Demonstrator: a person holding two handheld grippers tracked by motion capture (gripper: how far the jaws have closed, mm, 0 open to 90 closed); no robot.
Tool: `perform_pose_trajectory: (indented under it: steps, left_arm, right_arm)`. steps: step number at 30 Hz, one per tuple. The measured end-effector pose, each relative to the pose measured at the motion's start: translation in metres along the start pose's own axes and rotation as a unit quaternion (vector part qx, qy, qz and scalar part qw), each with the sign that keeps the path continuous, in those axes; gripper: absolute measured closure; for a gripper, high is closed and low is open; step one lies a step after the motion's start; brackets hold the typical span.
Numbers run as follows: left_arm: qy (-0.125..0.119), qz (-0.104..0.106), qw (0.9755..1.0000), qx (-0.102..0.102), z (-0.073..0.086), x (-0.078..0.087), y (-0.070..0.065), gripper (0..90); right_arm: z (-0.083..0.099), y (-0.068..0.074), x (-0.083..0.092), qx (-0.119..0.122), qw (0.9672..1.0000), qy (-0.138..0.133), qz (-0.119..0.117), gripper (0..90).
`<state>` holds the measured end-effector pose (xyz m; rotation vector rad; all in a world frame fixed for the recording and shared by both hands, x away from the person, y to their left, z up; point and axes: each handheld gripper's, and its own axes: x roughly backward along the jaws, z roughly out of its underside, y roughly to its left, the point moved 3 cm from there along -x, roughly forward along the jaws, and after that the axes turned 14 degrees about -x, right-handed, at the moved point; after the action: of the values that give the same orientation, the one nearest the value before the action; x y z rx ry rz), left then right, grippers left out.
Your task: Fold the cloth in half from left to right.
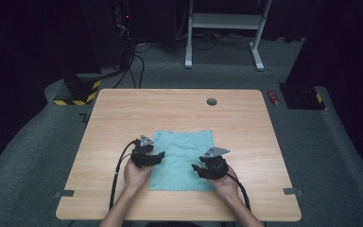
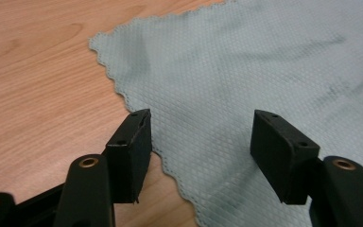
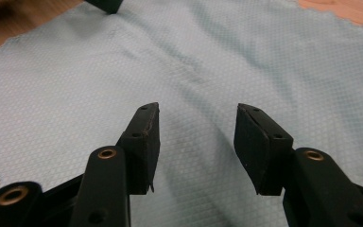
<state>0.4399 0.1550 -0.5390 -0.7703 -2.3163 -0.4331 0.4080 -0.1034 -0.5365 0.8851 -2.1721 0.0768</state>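
Note:
A teal cloth (image 1: 183,158) lies spread flat on the wooden table (image 1: 123,113). My left gripper (image 1: 159,156) hovers at the cloth's left edge, jaws open. In the left gripper view the cloth (image 2: 246,71) has a scalloped edge that runs between the open jaws of that gripper (image 2: 201,127), with nothing pinched. My right gripper (image 1: 196,166) is over the cloth's lower right part, also open. The right gripper view has the cloth (image 3: 194,61) lying smooth under the open jaws of that gripper (image 3: 198,118). A tip of the other gripper (image 3: 105,4) shows at the top left of that view.
A round grey grommet (image 1: 211,101) sits near the table's far edge. Bits of grey tape (image 1: 64,193) mark the near corners. Bare wood surrounds the cloth. On the floor beyond are a white desk frame (image 1: 224,21), cables and a red can (image 1: 274,98).

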Motion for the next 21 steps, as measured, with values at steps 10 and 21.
perform_pose_trajectory:
  steps: [10, 21]
  left_arm:
    - [0.000, -0.016, 0.9992, 0.036, -0.002, -0.001, 0.028, 40.8]
    - [0.026, -0.022, 0.9974, 0.064, -0.030, -0.019, 0.057, 42.2]
  right_arm:
    - [-0.005, 0.020, -0.007, 0.012, 0.9992, -0.008, -0.037, 54.5]
    - [-0.012, 0.055, -0.023, 0.051, 0.9950, -0.004, -0.085, 56.0]
